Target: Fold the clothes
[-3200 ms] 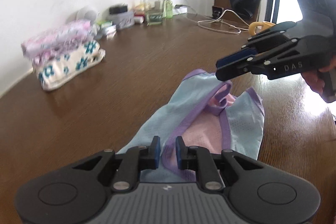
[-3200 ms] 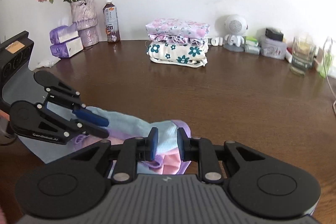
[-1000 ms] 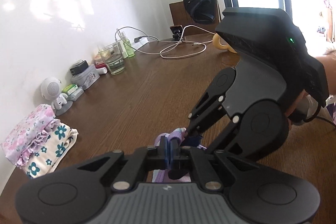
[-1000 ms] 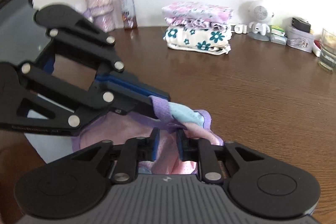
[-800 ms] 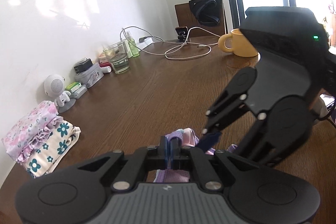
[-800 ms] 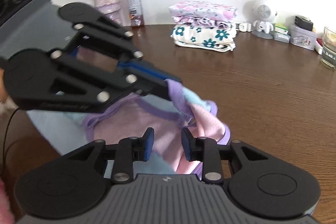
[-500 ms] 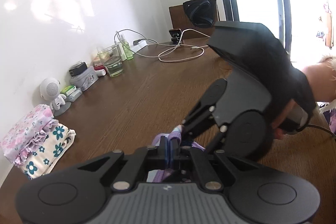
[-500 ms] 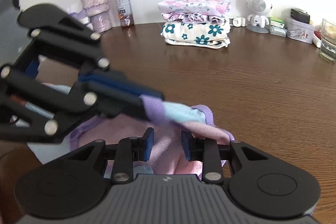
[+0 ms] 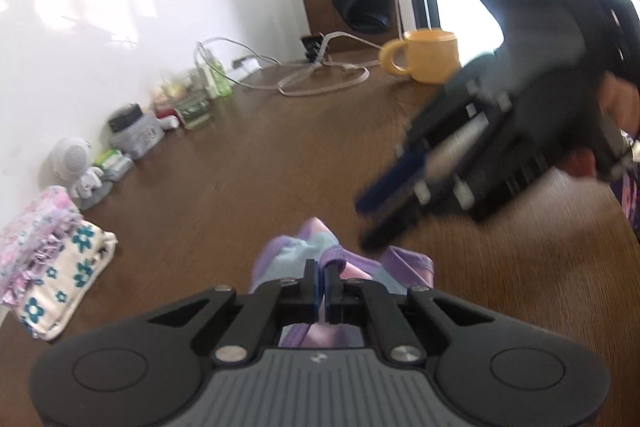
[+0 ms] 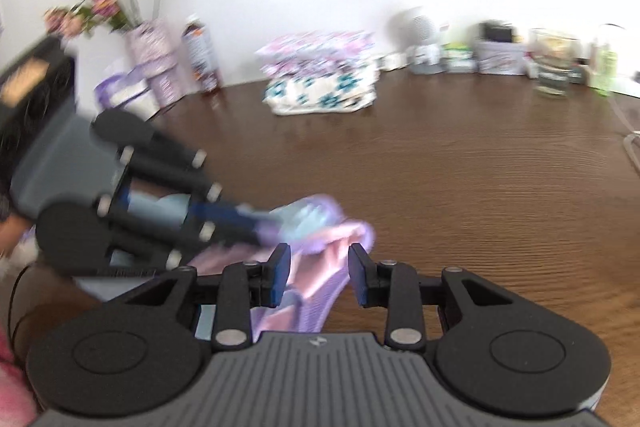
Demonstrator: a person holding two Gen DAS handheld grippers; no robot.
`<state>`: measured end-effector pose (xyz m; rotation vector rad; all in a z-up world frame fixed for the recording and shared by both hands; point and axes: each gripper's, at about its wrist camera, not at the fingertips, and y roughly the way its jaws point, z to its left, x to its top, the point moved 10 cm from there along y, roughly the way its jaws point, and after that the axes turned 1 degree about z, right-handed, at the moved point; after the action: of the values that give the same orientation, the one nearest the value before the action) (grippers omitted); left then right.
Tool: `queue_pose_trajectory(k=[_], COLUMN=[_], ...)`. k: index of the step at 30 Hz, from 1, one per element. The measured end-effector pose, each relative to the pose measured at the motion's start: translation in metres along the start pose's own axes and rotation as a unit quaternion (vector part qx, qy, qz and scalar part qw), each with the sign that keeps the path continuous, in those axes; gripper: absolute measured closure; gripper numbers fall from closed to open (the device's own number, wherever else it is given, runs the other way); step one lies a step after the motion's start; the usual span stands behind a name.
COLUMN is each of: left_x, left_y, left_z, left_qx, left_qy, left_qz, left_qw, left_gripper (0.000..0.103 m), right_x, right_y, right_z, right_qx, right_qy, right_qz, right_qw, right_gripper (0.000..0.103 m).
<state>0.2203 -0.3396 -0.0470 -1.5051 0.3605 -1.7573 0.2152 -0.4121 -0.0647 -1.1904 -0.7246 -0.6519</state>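
Note:
A small garment (image 9: pixel 298 253) in light blue, pink and purple lies bunched on the brown table (image 9: pixel 240 167). My left gripper (image 9: pixel 321 283) is shut on its purple-trimmed edge. In the right wrist view the left gripper (image 10: pixel 264 223) comes in from the left, pinching the garment (image 10: pixel 340 247) and holding that edge just off the table. My right gripper (image 10: pixel 319 277) is open, its blue pads apart just above the pink cloth and holding nothing. In the left wrist view the right gripper (image 9: pixel 361 225) is blurred, above and to the right of the garment.
A stack of folded floral clothes (image 10: pixel 320 83) sits by the wall. Along the wall stand a flower vase (image 10: pixel 148 59), a bottle (image 10: pixel 200 55), a white speaker (image 9: pixel 72 159) and a glass (image 10: pixel 554 63). A yellow mug (image 9: pixel 428 55) and cables (image 9: pixel 320 75) lie at the far end.
My left gripper shut on the garment's edge and stays shut on it. My right gripper opened wider and drew back from the cloth, and it is blurred with motion.

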Motion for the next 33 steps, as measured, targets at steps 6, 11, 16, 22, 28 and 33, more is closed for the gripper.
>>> queue_pose_trajectory(k=[6, 11, 16, 22, 28, 33], left_x=[-0.013, -0.012, -0.029, -0.073, -0.113, -0.131], left_y=[0.011, -0.012, -0.047, -0.075, -0.094, -0.101], left_z=[-0.012, -0.002, 0.019, 0.063, 0.084, 0.077], left_qx=[-0.018, -0.018, -0.009, 0.06, 0.099, 0.111], left_qy=[-0.004, -0.039, -0.109, -0.228, -0.29, -0.299], left_qz=[0.021, 0.0, -0.013, -0.005, 0.006, 0.017], left_qw=[0.9996, 0.9991, 0.9939, 0.9718, 0.9517, 0.9477], left_gripper=[0.095, 0.075, 0.074, 0.073, 0.077, 0.084], right_x=[0.013, 0.009, -0.015, -0.01, 0.005, -0.011], right_y=[0.009, 0.03, 0.044, 0.029, 0.025, 0.043], right_z=[-0.01, 0.013, 0.024, 0.033, 0.042, 0.042], right_qx=[-0.017, 0.002, -0.028, -0.04, -0.044, -0.067], right_qy=[0.018, -0.033, -0.096, -0.103, -0.067, -0.053], right_qz=[-0.026, 0.005, 0.052, 0.019, -0.018, 0.016], right_qw=[0.999, 0.999, 0.994, 0.994, 0.997, 0.996], right_gripper=[0.074, 0.089, 0.089, 0.089, 0.088, 0.088])
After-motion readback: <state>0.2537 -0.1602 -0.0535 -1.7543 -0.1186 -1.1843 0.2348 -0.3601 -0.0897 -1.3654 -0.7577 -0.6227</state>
